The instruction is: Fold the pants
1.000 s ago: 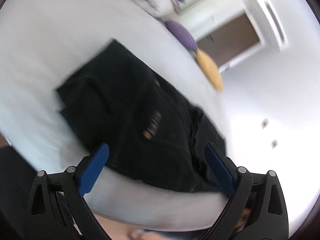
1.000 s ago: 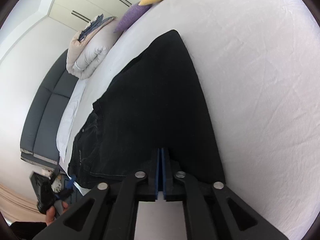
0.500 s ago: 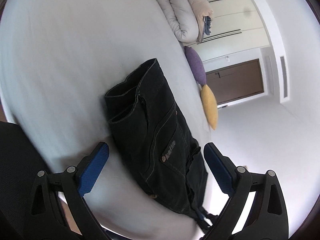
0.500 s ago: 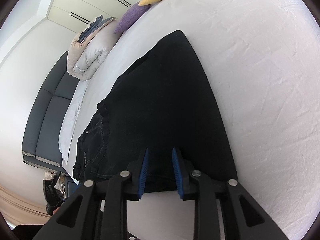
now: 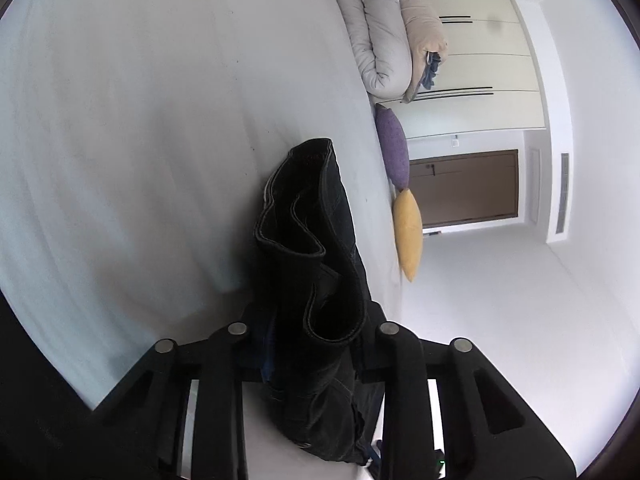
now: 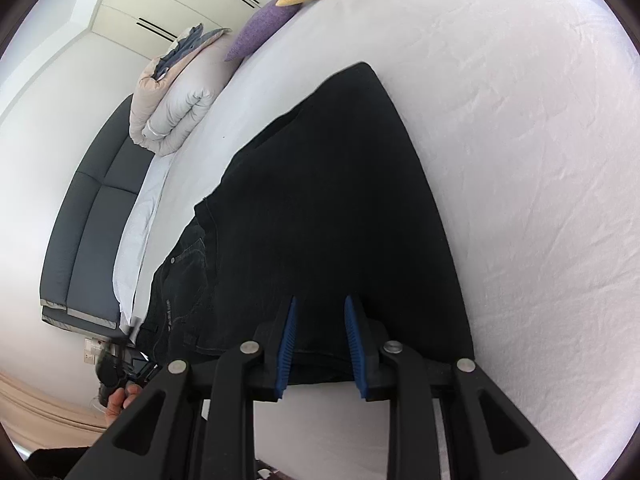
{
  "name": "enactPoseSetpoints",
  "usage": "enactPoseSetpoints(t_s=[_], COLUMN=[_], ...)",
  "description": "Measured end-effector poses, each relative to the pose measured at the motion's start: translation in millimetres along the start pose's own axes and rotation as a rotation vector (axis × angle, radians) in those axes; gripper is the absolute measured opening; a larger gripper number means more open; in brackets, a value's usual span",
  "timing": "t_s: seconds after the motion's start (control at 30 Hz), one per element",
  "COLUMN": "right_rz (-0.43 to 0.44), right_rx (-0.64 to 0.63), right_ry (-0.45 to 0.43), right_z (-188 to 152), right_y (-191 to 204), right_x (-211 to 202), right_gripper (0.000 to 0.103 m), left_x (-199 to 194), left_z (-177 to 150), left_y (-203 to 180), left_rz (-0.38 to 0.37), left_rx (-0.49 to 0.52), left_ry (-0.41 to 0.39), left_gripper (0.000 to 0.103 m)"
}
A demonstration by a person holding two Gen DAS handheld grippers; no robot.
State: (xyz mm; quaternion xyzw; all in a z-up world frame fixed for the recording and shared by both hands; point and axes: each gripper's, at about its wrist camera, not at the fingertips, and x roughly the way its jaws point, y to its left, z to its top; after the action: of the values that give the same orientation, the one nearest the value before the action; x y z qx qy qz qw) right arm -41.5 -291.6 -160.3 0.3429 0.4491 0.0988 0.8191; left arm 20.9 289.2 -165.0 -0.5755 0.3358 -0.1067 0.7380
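Black pants [image 6: 328,184] lie flat on the white bed sheet [image 6: 520,160], one end near me in the right wrist view. My right gripper [image 6: 320,300] hovers over that near edge. Its jaws are opening, the blue pads [image 6: 288,332] stand apart, and they press on nothing. In the left wrist view the other end of the pants [image 5: 304,220] is bunched up with its hem curling. My left gripper [image 5: 312,320] is closing on that bunched fabric, which fills the gap and hides the pads. A hand with the left gripper [image 6: 116,364] shows at the bed's far corner.
A rolled beige duvet [image 5: 384,32], a purple cushion [image 5: 394,144] and a yellow cushion [image 5: 408,232] lie along one side of the bed. A dark grey headboard [image 6: 84,240] stands behind it. A brown door [image 5: 468,188] and white wardrobe fronts fill the wall.
My left gripper has come down onto the end of the pants and its wide jaws have closed around the fabric. My right gripper's jaws have parted from shut and let go of the edge.
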Motion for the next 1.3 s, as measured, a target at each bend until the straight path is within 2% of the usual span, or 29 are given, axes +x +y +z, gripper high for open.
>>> enactPoseSetpoints(t_s=[0.17,0.3,0.43,0.5,0.53,0.57,0.63,0.7,0.83,0.93,1.0,1.1,1.2,1.3], right_rz=[0.046,0.086,0.127,0.107,0.105,0.129,0.154,0.215,0.348,0.405,0.409,0.376,0.334,0.283], right_rx=[-0.056,-0.078,-0.066,-0.049,-0.045,-0.056,-0.063,-0.014,0.125,0.182,0.183,0.141,0.092,0.083], right_ry=[-0.005,0.030,0.078,0.144,0.148,0.113,0.107,0.102,0.040,0.021,0.034,0.079,0.111,0.152], right_z=[13.1,26.0,39.2,38.4,36.1,34.1,32.6,33.5,43.6,51.9,55.8,60.0,66.9,76.3], right_y=[30.4,47.0,52.3,46.7,42.6,40.6,40.2,30.3,-6.0,-29.7,-35.2,-29.3,-22.2,-18.3], right_x=[-1.6,20.4,56.1,81.3,88.0,87.3,82.6,71.0,37.5,19.4,16.1,23.1,31.9,43.0], right_gripper=[0.030,0.043,0.045,0.053,0.052,0.052,0.053,0.061,0.072,0.075,0.076,0.077,0.077,0.072], left_x=[-0.9,1.1,11.0,27.4,35.6,47.2,68.2,100.3,161.0,189.1,196.9,193.8,193.0,186.9], left_z=[-1.1,-11.3,-33.6,-55.3,-65.7,-80.0,-110.7,-150.4,-221.6,-269.5,-295.4,-330.8,-340.9,-354.7], left_y=[-30.0,-86.8,-142.6,-174.9,-188.0,-202.1,-223.9,-244.1,-250.0,-232.6,-221.2,-210.3,-214.3,-218.6], left_rz=[0.052,0.073,0.073,0.070,0.070,0.070,0.067,0.074,0.115,0.169,0.198,0.243,0.243,0.227], left_rx=[0.142,0.349,0.549,0.679,0.729,0.793,0.899,1.027,1.205,1.305,1.373,1.519,1.572,1.622], left_ry=[-0.016,-0.019,-0.003,0.030,0.046,0.069,0.127,0.202,0.344,0.418,0.455,0.444,0.426,0.401], left_gripper=[0.015,0.015,0.015,0.016,0.016,0.016,0.016,0.016,0.016,0.016,0.016,0.016,0.016,0.016])
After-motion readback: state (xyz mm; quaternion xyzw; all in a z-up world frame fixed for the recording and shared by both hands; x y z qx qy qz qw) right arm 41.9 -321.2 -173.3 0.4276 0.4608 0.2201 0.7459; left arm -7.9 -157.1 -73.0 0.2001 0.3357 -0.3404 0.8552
